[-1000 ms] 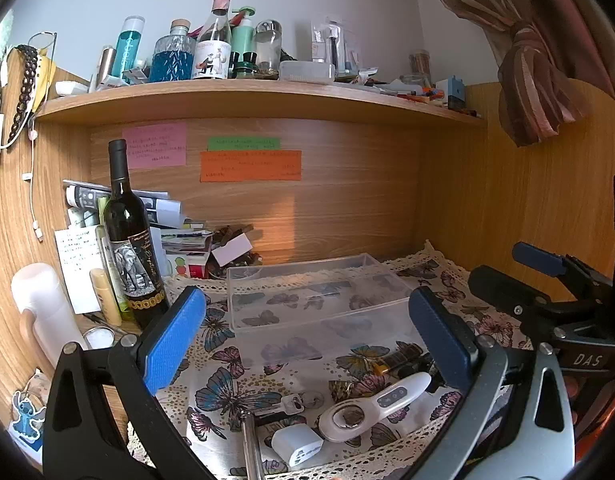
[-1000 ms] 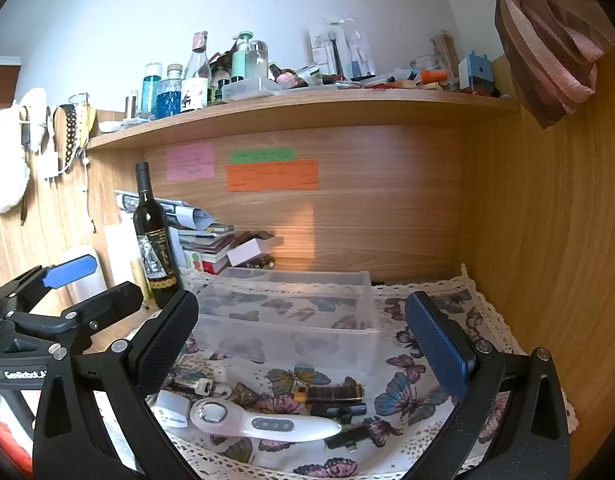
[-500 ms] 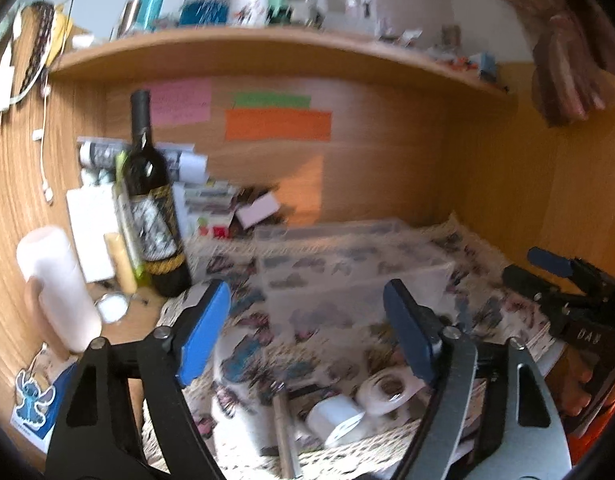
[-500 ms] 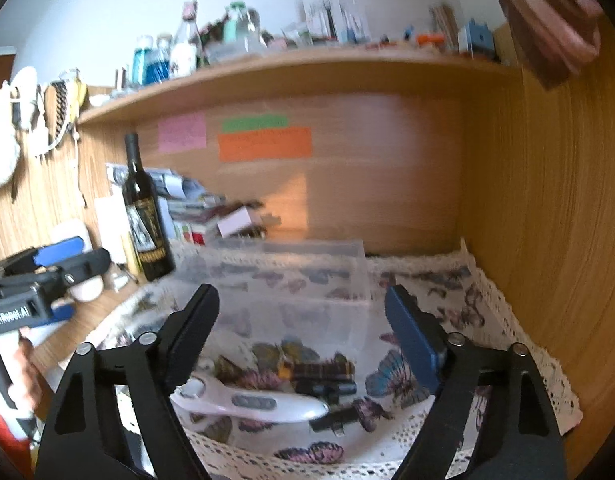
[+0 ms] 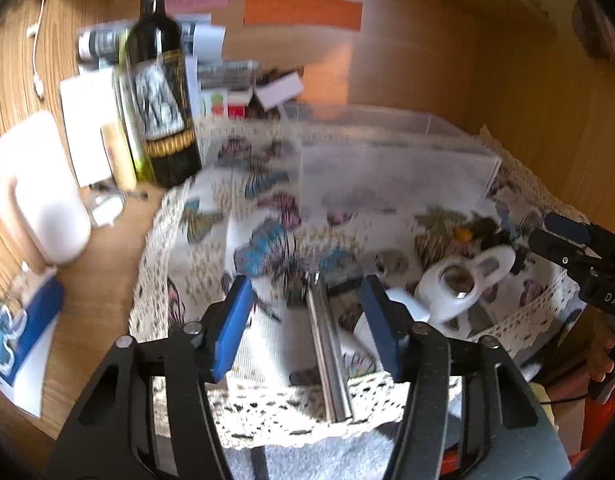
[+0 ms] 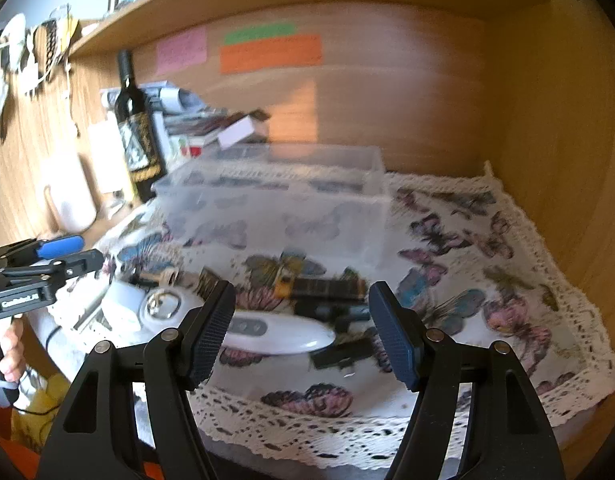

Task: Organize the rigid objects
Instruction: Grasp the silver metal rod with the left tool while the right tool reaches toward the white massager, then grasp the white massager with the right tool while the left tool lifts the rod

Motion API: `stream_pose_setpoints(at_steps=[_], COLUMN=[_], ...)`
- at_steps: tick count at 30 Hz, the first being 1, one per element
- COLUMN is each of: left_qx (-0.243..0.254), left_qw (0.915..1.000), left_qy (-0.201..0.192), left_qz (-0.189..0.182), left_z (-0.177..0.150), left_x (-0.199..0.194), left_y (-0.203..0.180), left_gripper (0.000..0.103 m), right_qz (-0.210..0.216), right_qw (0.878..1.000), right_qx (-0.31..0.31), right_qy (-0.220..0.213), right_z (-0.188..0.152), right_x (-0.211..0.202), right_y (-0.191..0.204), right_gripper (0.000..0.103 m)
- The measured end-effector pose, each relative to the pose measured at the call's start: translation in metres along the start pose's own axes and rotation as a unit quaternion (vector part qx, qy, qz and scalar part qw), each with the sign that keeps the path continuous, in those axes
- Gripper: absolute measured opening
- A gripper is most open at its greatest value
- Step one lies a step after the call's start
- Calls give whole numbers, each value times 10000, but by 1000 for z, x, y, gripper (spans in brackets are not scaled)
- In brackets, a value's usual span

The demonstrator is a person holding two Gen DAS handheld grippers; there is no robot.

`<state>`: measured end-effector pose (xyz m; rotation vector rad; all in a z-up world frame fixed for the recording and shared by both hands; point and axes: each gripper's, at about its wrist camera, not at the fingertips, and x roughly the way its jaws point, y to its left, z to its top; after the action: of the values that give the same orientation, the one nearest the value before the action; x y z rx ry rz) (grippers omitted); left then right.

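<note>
Your left claw (image 5: 307,316) stands wide and empty over a metal bar (image 5: 327,344) lying across the bench's front edge, on the butterfly cloth (image 6: 487,280). That bar looks stiff, smooth and likely slippery: take it across its narrow width, near mid-length. Your right claw (image 6: 301,328) is also wide and holds nothing, above the white handheld device (image 6: 275,330) near the front edge. It looks light, hard and rounded, so grip its straight handle. The clear plastic box (image 6: 275,196) sits behind, toward the back.
</note>
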<state>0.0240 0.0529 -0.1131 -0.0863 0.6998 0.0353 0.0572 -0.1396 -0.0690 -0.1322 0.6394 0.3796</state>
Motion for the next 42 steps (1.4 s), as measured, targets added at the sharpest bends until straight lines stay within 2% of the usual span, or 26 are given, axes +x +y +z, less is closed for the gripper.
stream_pose_setpoints(at_steps=[5,7,9,12,14,16,22,33,36,38,40,42], left_qx=[-109,-122,-38,158,230,222,190,280,330,349,360,340], left_qw=[9994,9990,9988,9991,9990,9989,9989,9989,9989,9988,9988,9988], left_qy=[317,381,428,379,356,365,346,326,292,276,265,277], left_qz=[-84,-196,-215,-138,-153,-193,-235,-201,-180,-197,-215,-222], left_z=[-14,-18,-21,-23,-22,-21,-23,-32,-32,-32,-30,-28], left_x=[11,14,18,22,23,24,19,11,12,14,16,17], left_y=[8,8,5,-2,-4,-3,4,14,13,12,12,12], left_gripper=[46,43,38,36,29,15,15,15,15,15,15,15], right_qz=[166,230,172,117,289,385,762,846,879,890,894,940], right_qw=[9992,9987,9987,9983,9980,9977,9924,9817,9790,9781,9778,9775], right_qx=[-12,-19,43,226,169,-84,-573,-1161,-1175,-1182,-1184,-1173], right_qy=[355,448,479,532,533,550,773,1248,1411,1462,1482,1481], right_z=[-8,-10,-9,-7,-6,-6,-10,2,4,4,6,7], right_x=[15,19,22,26,25,25,31,69,81,85,88,88], right_y=[1,1,-2,-7,-4,8,34,58,61,61,63,64], right_gripper=[67,70,71,71,71,71,78,79,73,60,43,32])
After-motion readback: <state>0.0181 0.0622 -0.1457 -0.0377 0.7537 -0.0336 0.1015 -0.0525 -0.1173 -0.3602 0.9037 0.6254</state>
